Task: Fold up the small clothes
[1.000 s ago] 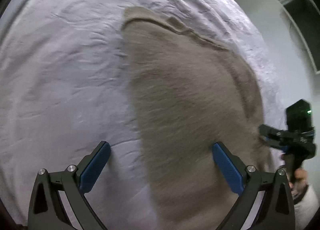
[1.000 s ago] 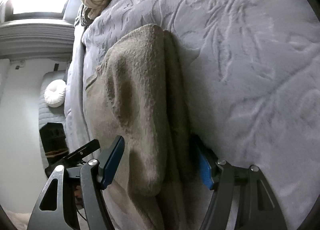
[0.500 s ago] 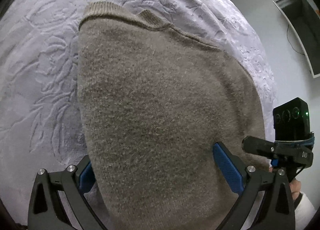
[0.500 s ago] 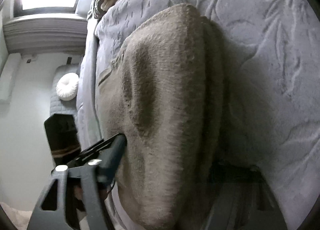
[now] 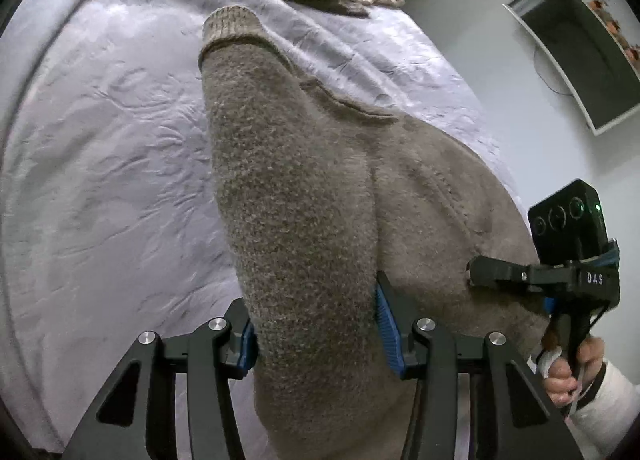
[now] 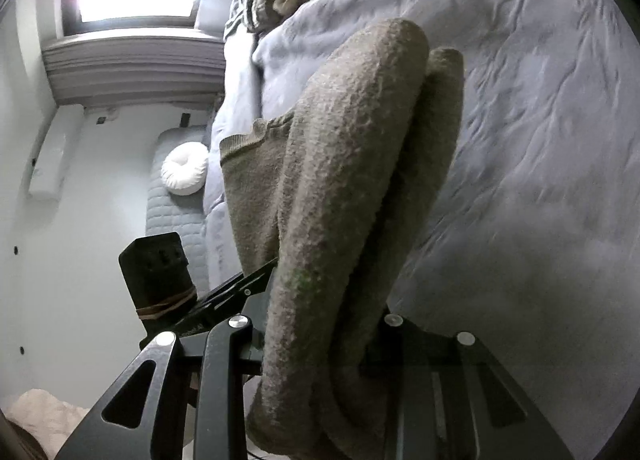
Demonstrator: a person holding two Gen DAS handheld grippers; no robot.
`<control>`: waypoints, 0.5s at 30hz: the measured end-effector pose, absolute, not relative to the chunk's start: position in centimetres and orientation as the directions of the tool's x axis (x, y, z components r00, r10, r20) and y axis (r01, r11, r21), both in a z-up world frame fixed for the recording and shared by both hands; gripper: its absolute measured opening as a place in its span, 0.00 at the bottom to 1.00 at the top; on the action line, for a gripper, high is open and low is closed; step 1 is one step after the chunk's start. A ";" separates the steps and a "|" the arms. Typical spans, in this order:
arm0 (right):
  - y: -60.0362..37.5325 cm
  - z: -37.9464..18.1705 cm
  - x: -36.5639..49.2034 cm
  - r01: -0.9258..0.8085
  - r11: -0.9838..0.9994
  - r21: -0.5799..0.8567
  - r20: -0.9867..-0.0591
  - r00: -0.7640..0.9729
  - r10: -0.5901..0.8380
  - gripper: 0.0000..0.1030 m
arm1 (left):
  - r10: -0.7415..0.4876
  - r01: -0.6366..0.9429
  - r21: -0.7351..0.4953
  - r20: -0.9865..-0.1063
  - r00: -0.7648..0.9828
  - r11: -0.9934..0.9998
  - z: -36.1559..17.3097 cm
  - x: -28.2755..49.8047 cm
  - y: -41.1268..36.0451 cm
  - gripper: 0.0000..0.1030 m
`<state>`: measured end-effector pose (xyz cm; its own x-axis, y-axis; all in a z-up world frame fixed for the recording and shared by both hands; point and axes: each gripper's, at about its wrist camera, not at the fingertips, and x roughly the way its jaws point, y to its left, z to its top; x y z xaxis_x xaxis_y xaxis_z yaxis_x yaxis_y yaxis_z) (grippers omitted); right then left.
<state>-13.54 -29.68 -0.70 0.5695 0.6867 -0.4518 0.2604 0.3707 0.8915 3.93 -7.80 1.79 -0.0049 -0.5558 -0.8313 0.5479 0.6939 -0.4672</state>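
We read "DAS" on the right gripper [image 5: 476, 272]. Both it and our left gripper [image 5: 316, 328] have just closed, clamping the brown sweater [image 5: 304, 196] near the bed [image 5: 100, 148] edge.

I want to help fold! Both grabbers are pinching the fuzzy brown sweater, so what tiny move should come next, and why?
Probably carry the pinched edge away from you toward the far ribbed edge. The left gripper and right gripper have just been closing and now clamp bunches of the sweater, raised off the bedspread, so the fold seems ready to lay over.
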 end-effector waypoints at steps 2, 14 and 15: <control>-28.1 -0.4 -14.0 0.257 0.370 0.893 -0.450 0.557 0.698 0.31 | -0.556 0.554 -0.468 -0.831 -0.012 0.689 2.5 3.5 -6.4 0.49; -16.7 -6.1 -15.9 0.398 0.356 0.845 -0.512 0.412 0.754 0.40 | -0.385 0.500 -0.356 -0.922 -0.050 0.789 -0.2 -1.1 4.5 0.49; -16.8 -6.1 -15.8 0.416 0.407 0.813 -0.564 0.389 0.728 0.45 | -0.355 0.489 -0.327 -0.934 -0.038 0.809 -0.8 -1.4 5.4 0.49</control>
<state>-15.84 -16.78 -6.05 0.3892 0.7284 -0.5639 0.4156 0.4074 0.8132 -1.35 5.42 -0.79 -0.0376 -0.3548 -0.9342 0.4892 0.8087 -0.3268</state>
